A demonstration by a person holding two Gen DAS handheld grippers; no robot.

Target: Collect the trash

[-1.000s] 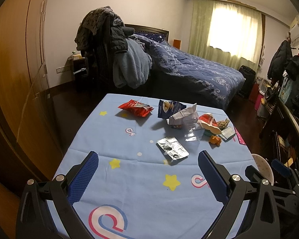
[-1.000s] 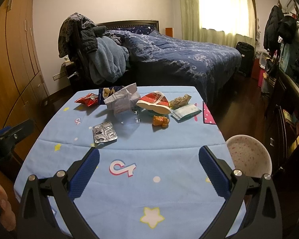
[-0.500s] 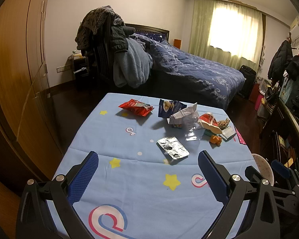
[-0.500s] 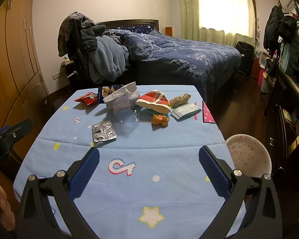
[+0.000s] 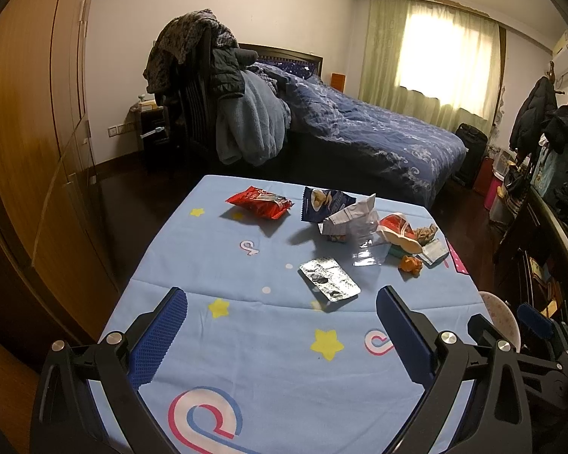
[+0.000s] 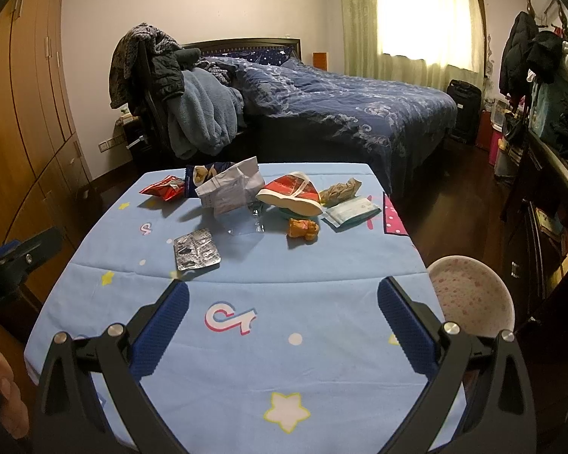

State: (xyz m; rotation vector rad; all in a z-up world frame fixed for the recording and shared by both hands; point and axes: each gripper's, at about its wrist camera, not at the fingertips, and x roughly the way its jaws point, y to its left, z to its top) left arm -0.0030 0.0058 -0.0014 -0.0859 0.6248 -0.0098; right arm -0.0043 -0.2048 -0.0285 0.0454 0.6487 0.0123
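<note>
Light-blue tablecloth [image 6: 322, 295], printed with stars and logos, covering a small table; trash is clustered in the upper middle of both views. Items: silver foil blister sheet [image 5: 329, 278] nearest the tongs; red snack packet [image 5: 260, 202] at upper left of the pile; dark-blue snack bag [image 5: 323, 202]; crumpled white paper bag [image 6: 233, 189]; clear plastic wrap [image 6: 246, 223]; red-and-cream wrapper [image 6: 293, 193]; orange scrap [image 6: 303, 228]; pale-green sachet [image 6: 352, 210]. Pink-speckled bin [image 6: 469, 295] at the table's right edge, lower right of the right-wrist view. Left gripper [image 5: 282, 304]: jaws spread wide, holding nothing, poised over the near cloth and well short of the pile. Right gripper [image 6: 284, 297]: likewise wide apart and empty, level, aimed at the pile's centre. Risks, as judged: the flat foil sheet may slide or pinch the cloth with it; light wrappers overlap, so one grab may drag neighbours off the edge.
</note>
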